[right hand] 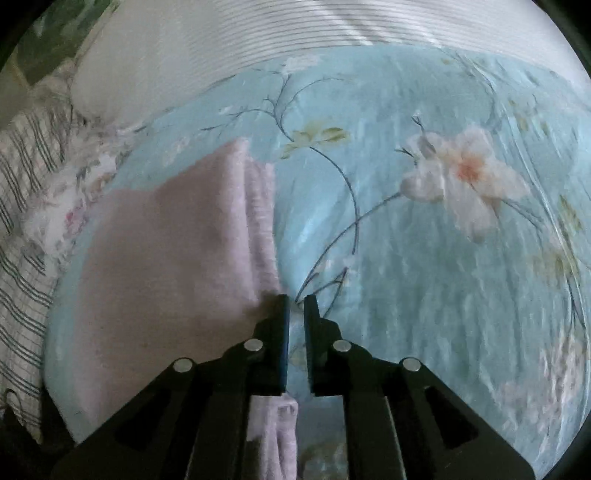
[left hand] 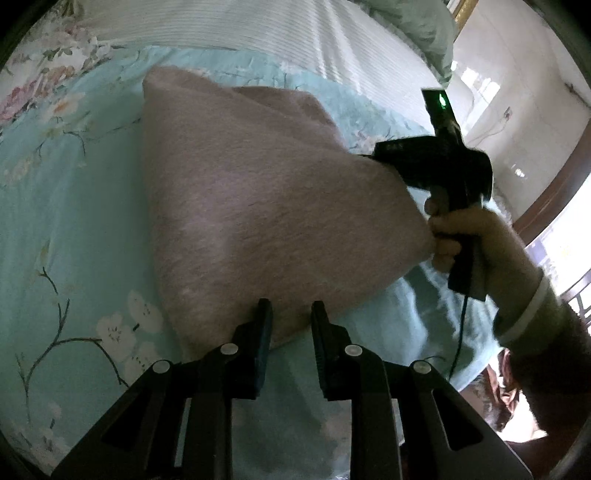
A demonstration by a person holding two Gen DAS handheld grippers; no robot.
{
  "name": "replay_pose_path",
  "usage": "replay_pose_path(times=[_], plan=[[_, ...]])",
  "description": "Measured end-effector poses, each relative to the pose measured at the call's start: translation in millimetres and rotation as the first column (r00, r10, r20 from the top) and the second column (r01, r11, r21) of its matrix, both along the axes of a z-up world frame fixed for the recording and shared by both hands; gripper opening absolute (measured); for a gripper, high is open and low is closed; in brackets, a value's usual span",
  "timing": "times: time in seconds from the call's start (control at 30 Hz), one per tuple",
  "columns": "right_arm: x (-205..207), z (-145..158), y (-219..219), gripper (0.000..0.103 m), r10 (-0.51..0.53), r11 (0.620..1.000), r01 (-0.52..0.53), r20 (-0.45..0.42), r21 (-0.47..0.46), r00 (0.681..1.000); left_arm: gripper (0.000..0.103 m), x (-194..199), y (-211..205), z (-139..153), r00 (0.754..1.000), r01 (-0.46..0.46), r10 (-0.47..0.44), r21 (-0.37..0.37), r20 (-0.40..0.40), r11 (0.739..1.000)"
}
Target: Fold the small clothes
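Nearest the lens of your left gripper (left hand: 291, 308), the two black fingers stand a little apart, and the near edge of the pink cloth (left hand: 258, 206) sits right at their tips. You cannot tell from this view whether the pads press on the cloth, as the gap between them shows pink fabric with no clear pinch.

The cloth is a small fuzzy garment or towel, lying on a light blue bedspread (left hand: 74, 229) printed with white blossoms and thin dark branches. It lies in a rough triangle: one corner points up and away, and its right corner reaches toward your right hand (left hand: 476, 236). A fold ridge runs across its far part.

Your right hand holds the handle of the right gripper (right hand: 295, 302), with a cable hanging below it and a green light (left hand: 441, 99) glowing on its top. In the right wrist view its fingers stand with a narrow gap, and only blue bedspread shows between the tips. The pink cloth lies just to the left of the left finger, touching or nearly touching it, and a strip of it also shows under the gripper body.

Beyond the blue bedspread lies a white ribbed blanket (left hand: 240, 26). A striped cloth (right hand: 26, 236) shows at the left edge of the right wrist view.
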State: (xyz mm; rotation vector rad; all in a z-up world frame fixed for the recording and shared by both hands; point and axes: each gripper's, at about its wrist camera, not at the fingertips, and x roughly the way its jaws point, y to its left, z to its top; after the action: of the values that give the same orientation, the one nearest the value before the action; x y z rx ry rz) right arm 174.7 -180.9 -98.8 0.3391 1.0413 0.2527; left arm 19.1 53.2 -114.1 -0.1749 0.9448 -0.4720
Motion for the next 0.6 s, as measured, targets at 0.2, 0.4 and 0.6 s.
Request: replay_pose_path(times=[0.2, 0.4, 0.6], plan=[[-30, 40, 4, 0.01, 0.047, 0.997, -0.051, 0.088, 0.053, 0.995, 0.022, 0, 10, 37, 0.997, -0.021, 0.023, -0.025, 0.08, 0.999], [-68, 60, 14, 0.01, 0.123, 0.989, -0.131, 0.111, 0.073, 0.986, 0.028, -2, 17, 44, 0.993, -0.082, 0.082, -0.003, 0.087, 0.997], [-109, 56, 15, 0.011, 0.161, 0.983, -0.167, 0.08, 0.071, 0.984, 0.051, -14, 23, 41, 0.989, -0.128, 0.126, 0.021, 0.074, 0.992]])
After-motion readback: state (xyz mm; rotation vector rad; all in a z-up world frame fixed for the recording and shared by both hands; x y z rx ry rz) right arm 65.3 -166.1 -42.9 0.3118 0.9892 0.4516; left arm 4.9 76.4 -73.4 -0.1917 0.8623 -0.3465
